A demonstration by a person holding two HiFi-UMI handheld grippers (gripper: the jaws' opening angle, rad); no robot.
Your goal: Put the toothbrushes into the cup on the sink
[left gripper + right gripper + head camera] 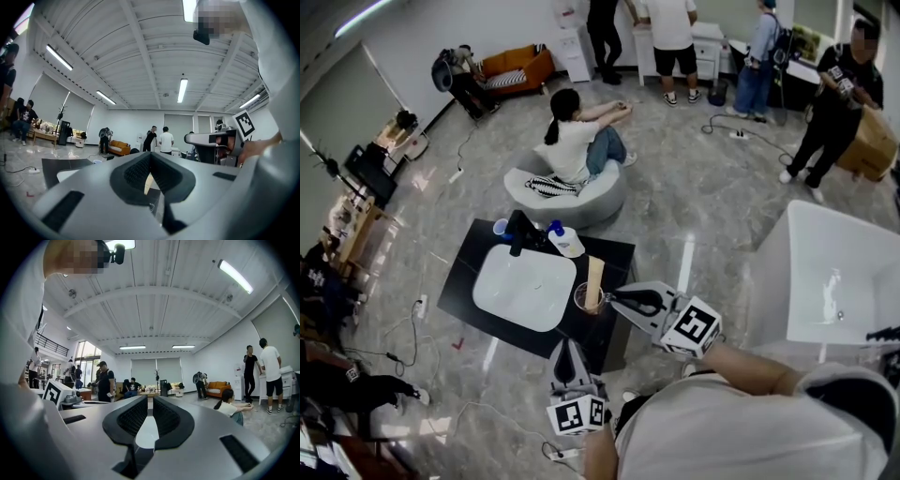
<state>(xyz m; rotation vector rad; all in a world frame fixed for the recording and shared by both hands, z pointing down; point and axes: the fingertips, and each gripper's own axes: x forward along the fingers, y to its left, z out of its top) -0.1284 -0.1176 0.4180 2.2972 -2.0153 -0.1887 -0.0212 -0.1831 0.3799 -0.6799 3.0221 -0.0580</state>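
- The clear cup [584, 298] stands on the black counter [467, 281], just beside the right edge of the white sink [520, 286].
- A tan upright piece [594, 272] rises at the cup's far rim. It is too small to tell whether it is a toothbrush or whether it sits inside the cup.
- The right gripper [609, 296] reaches in from the right, its tips at the cup's rim. In the right gripper view its jaws stand a narrow slit apart with nothing between them.
- The left gripper [565, 345] hangs off the counter's near edge and points toward the cup. In the left gripper view its jaws meet at the tips and hold nothing.
- A black faucet [520, 232], a blue cup [501, 227] and a soap bottle [565, 240] stand behind the sink.
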